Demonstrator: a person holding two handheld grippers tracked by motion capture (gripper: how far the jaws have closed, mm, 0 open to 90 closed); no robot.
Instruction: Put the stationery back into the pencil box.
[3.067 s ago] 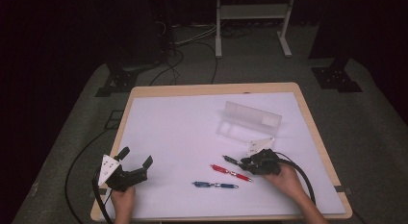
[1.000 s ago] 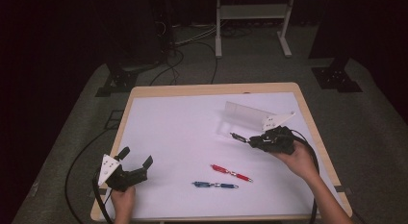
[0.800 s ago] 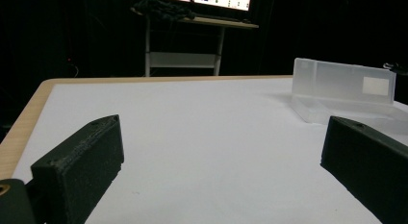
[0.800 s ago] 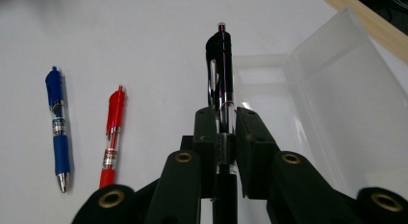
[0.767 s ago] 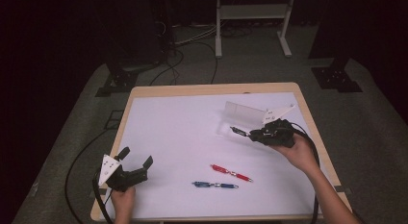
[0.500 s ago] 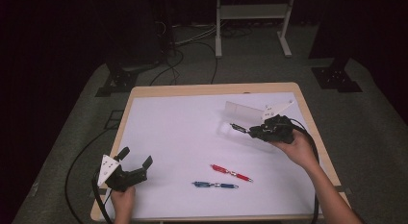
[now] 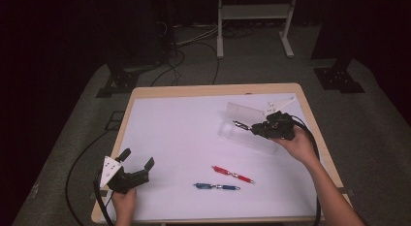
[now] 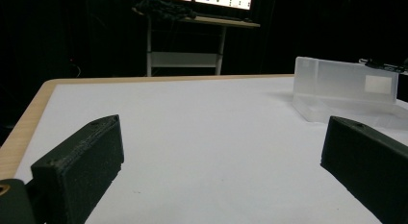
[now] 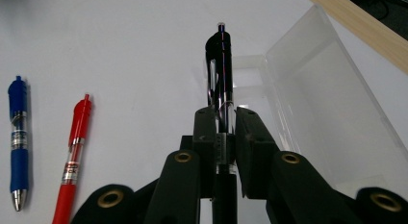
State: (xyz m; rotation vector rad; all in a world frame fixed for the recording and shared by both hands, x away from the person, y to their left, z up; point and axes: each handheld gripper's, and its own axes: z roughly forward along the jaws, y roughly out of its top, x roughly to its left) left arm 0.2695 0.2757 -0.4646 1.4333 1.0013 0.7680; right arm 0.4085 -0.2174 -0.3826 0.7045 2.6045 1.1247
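Evidently the job concerns pens and the clear plastic pencil case (image 7: 242,129) lying open on the white table top (image 7: 184,138), so places are given from that case. The right gripper (image 9: 222,119) has its jaws clamped on a slim black click pen (image 9: 220,70), held mid-barrel with its clip end pointing out over the case's open tray; in the high view the same gripper (image 7: 253,128) hovers at the case's edge nearest the person. A red click pen (image 7: 232,174) and a blue click pen (image 7: 216,186) lie flat on the table, nearer the person than the case and well apart from it, the blue one farther off. The left gripper (image 7: 135,161) rests far to the case's left, jaws spread wide and empty. Such pens are probably light, stiff and smooth, apt to roll or swivel in a narrow pinch; a hold across the middle of the barrel looks safest. The thin-walled case seems light enough to slide if nudged.
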